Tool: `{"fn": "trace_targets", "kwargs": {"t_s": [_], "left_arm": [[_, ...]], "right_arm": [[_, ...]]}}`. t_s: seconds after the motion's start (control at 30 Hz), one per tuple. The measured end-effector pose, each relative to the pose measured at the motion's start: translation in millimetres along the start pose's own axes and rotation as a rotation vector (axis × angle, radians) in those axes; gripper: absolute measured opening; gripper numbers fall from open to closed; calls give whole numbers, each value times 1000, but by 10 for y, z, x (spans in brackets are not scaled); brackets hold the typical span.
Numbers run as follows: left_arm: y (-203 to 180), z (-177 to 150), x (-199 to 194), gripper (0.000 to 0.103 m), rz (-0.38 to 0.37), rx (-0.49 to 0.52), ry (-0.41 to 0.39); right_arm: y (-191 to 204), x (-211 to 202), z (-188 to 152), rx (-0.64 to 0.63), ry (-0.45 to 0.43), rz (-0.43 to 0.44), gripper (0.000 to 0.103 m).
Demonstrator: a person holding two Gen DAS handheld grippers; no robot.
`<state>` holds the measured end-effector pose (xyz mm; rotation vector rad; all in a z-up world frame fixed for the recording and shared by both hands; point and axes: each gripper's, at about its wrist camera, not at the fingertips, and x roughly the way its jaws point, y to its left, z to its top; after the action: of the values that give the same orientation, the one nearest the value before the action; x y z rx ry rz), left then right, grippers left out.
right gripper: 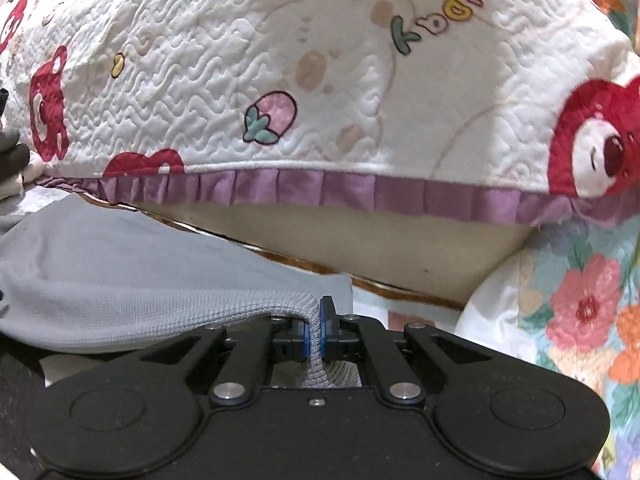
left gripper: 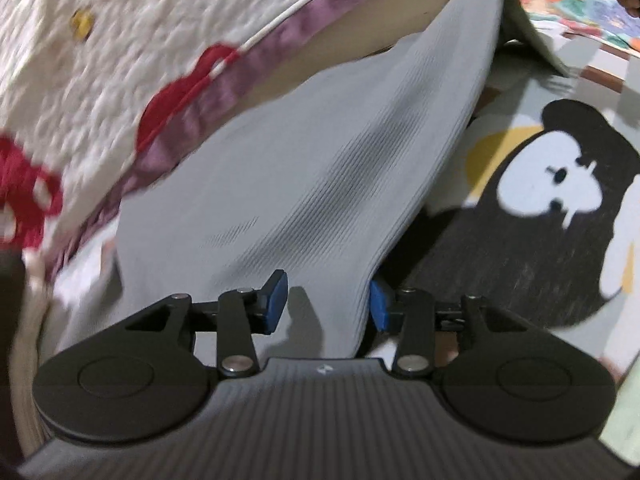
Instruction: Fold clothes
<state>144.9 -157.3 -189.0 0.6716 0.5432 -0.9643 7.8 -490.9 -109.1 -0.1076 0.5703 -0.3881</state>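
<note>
A pale grey ribbed knit garment (left gripper: pixel 304 168) hangs stretched in front of a white quilted cover with red bears and a purple frill (right gripper: pixel 320 80). The right gripper (right gripper: pixel 316 332) has its jaws clamped on the garment's thick hem. The left gripper (left gripper: pixel 324 304) has its jaws apart around a lower fold. The knit looks light, soft and stretchy; the firmer hemmed edges probably give the surest hold.

Right tool (right gripper: pixel 316 330) clamped on grey garment (right gripper: pixel 140 280).
</note>
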Motion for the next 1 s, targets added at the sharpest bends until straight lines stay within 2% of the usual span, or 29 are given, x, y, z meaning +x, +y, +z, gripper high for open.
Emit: {"fn": "trace_targets", "kwargs": {"t_s": [0.1,0.2,0.3,0.33,0.37,0.4,0.53,0.63,0.83,0.93,1.0], "left_arm": [[92,-124,-103,54,12,-19,3],[155,-149,-159,54,-12,-23,7],[192,-139,-129,55,-9,17,-8],[206,-124,-99,44,4,33,-12],[220,-110,-70,17,17,50,-16],[230,-91,-53,6,25,58,-20],[236,-28,-109,4,83,80,-72],[285,25,-246,4,146,44,-126],[489,314,-672,4,307,-17,-266],[639,462,-841,3,323,-157,-287],[686,533,-977,3,337,-237,-306]], "right_arm": [[-2,79,79,-8,5,4,3],[-8,129,127,-11,17,7,3],[-15,168,143,-11,27,10,3],[-12,174,134,-8,27,10,3],[-9,180,125,-5,28,11,3],[-6,185,115,-3,28,11,3],[2,200,72,8,29,13,4],[-11,186,20,19,29,18,4],[19,-132,96,92,-85,2,3],[44,-333,238,101,-148,1,3],[11,-540,242,159,-178,18,3]]}}
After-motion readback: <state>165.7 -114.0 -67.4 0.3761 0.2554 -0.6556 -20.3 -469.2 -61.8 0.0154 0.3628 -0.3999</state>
